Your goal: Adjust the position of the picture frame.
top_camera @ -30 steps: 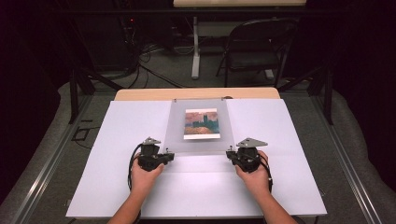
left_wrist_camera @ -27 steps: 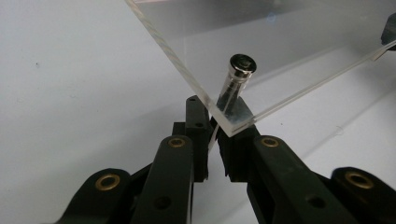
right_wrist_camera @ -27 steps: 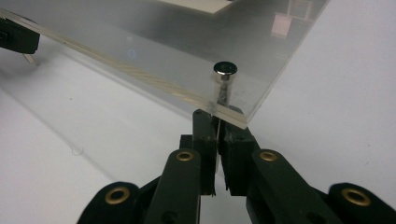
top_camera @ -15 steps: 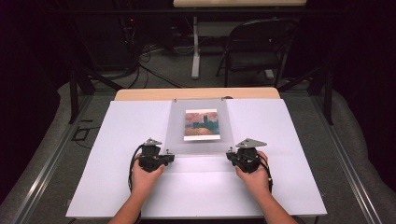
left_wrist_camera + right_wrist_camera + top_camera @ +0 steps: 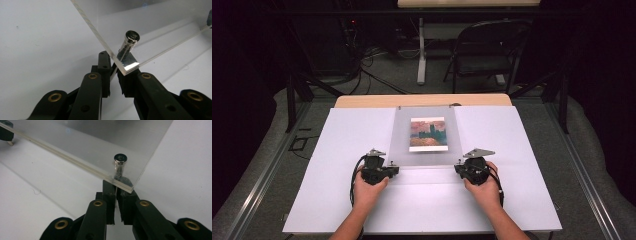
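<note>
Both near corners of the acrylic frame (image 5: 427,137) were pinched, left gripper (image 5: 113,71) perhaps loosely, right gripper (image 5: 117,191) firmly; lifting remained undone

Your left gripper (image 5: 388,170): black, brass rivets, looped black cable | right gripper (image 5: 460,169): black, grey three-cornered plate | forearms: bare, no sleeves

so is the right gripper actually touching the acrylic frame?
Touching. The right gripper view shows the right gripper clamped on the acrylic frame at its near corner.
</note>
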The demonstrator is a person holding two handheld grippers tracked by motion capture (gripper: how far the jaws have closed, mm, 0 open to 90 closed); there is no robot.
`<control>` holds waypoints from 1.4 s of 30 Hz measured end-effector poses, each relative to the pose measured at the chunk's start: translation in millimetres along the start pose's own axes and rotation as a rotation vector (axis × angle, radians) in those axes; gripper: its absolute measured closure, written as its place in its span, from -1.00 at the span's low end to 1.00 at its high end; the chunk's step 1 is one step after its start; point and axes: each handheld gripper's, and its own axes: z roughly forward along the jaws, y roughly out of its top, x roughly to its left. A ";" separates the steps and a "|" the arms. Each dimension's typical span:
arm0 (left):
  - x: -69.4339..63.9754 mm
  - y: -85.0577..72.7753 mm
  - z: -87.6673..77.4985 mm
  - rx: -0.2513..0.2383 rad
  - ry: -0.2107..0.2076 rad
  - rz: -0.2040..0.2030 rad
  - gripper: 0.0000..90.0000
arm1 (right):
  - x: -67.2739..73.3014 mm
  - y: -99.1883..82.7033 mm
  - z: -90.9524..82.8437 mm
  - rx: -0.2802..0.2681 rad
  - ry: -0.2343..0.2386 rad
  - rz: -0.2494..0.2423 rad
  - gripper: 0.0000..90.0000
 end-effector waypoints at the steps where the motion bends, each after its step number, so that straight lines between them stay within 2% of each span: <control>1: -0.2 -0.1 -0.2 -0.001 0.003 0.000 0.76 | 0.1 -0.1 -0.5 0.001 -0.001 -0.001 0.87; 6: -3.4 -3.6 -4.5 -0.009 0.020 0.020 0.53 | 0.6 -2.0 -4.4 0.014 -0.001 -0.011 0.66; 9: -3.8 -8.8 -10.1 0.004 0.013 0.005 0.31 | 1.2 -3.6 -8.0 0.013 -0.012 -0.015 0.52; 11: -4.9 -10.5 -16.3 -0.005 0.018 0.004 0.21 | 0.9 -4.3 -11.2 0.021 -0.006 -0.010 0.44; 14: -7.0 -11.2 -22.6 -0.007 -0.002 0.005 0.05 | 0.9 -7.5 -17.0 0.020 -0.002 -0.012 0.32; 17: -9.9 -14.0 -26.2 -0.010 0.013 0.020 -0.06 | 2.0 -12.7 -21.1 0.036 0.021 -0.001 0.23; 19: -12.0 -16.0 -28.3 -0.022 0.022 0.023 -0.12 | 3.8 -14.6 -25.3 0.050 0.021 -0.013 0.15; 22: -14.4 -18.6 -32.6 -0.025 0.021 0.019 -0.15 | 6.7 -16.4 -31.3 0.060 0.004 -0.025 0.12; 26: -15.7 -21.1 -37.9 -0.024 0.010 0.018 -0.14 | 8.5 -18.1 -38.5 0.061 0.014 -0.027 0.12; 30: -14.8 -17.8 -43.7 -0.021 0.044 0.024 -0.18 | 7.8 -16.8 -44.2 0.057 0.028 -0.029 0.16; 32: -13.4 -14.1 -47.8 -0.024 0.058 0.036 -0.19 | 6.3 -13.6 -47.5 0.044 0.031 -0.028 0.15; 35: -11.7 -7.1 -53.6 -0.023 0.081 0.062 -0.19 | 3.6 -7.3 -52.1 0.018 0.034 -0.056 0.10; 38: -9.8 1.4 -59.3 -0.028 0.080 0.074 -0.18 | -1.9 -0.7 -54.2 0.041 0.059 -0.060 0.07; 42: -8.3 14.6 -66.3 -0.030 0.114 0.099 -0.16 | -9.5 12.0 -60.2 0.057 0.073 -0.052 0.02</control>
